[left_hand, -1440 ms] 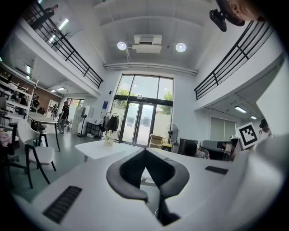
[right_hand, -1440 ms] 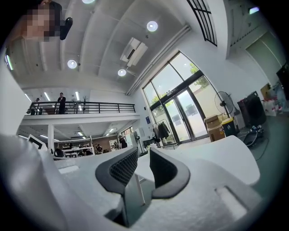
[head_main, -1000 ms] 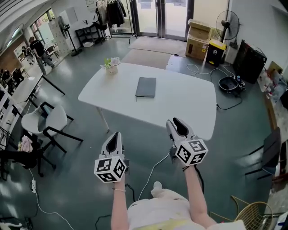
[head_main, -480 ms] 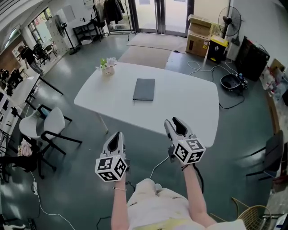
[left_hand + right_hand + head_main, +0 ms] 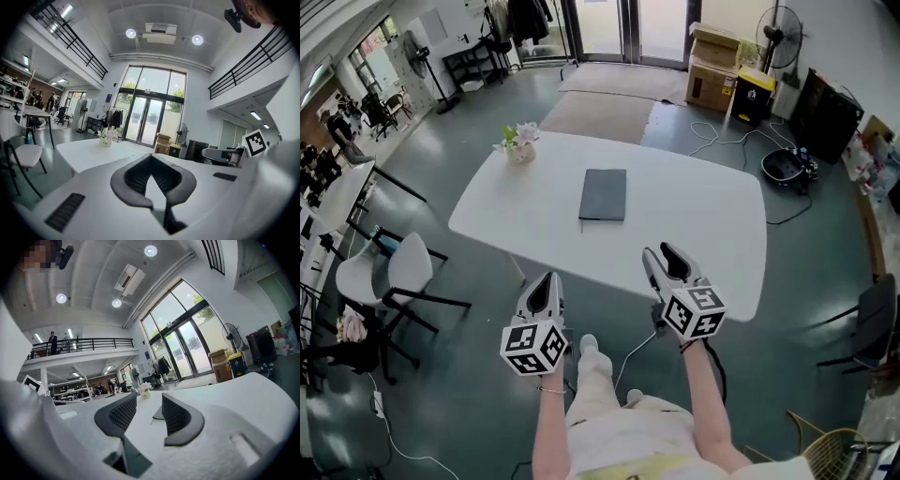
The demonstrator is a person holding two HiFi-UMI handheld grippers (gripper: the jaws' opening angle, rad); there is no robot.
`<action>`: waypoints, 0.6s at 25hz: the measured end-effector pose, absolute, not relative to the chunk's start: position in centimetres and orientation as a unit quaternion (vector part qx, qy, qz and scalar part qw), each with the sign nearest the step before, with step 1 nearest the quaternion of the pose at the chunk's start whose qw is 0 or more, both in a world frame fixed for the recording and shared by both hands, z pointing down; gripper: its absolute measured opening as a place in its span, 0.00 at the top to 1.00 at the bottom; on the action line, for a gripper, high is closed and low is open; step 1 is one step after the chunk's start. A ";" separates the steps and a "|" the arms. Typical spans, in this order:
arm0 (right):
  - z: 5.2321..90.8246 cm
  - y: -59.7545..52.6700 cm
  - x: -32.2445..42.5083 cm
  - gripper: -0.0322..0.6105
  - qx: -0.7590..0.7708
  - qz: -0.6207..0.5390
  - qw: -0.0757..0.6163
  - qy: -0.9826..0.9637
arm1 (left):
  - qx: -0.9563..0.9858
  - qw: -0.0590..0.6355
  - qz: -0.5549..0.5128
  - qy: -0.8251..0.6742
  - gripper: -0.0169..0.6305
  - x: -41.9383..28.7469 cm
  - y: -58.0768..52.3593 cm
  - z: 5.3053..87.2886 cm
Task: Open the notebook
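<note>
One notebook [image 5: 603, 195], closed, lies flat mid-counter [image 5: 703, 220], well ahead of the two tools, and neither touches it. The right tool [image 5: 666, 255] is at the near edge, jaws just been opening, now wide apart, nothing between them. The left tool [image 5: 546, 279] is pinched together and empty. One flower pot [image 5: 520, 142] sits at the far corner.

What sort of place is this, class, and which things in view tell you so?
Probably an open-plan office or workshop hall: a white meeting table with a closed notebook on it, an office chair at the left, tall glass entrance doors, and a railed mezzanine overhead.
</note>
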State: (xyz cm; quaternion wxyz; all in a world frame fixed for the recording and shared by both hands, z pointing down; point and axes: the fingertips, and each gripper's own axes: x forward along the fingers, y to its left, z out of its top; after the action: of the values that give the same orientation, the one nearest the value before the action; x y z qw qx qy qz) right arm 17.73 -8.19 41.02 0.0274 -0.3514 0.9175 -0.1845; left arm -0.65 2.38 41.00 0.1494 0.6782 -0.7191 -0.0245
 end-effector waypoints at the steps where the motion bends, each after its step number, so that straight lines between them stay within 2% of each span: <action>1: 41.3 -9.0 17.3 0.71 -0.357 -0.189 0.029 0.914 | 0.682 0.151 -0.023 -0.716 0.98 -1.2 1.5 41.2; 8: 43.4 -14.1 13.0 0.71 -0.384 -0.245 0.031 0.890 | 0.700 0.171 -0.007 -0.693 0.98 -6.2 -4.0 42.7; 15: 44.9 -18.6 8.9 0.71 -0.422 -0.254 0.023 0.870 | 0.719 0.196 0.003 -0.667 0.98 -11.3 -9.3 44.9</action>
State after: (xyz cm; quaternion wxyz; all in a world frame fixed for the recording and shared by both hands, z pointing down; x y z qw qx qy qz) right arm 8.89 -18.64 44.86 0.0229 -0.4224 0.8697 -0.2543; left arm -11.32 -9.27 44.91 0.1959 0.7189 -0.6669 0.0025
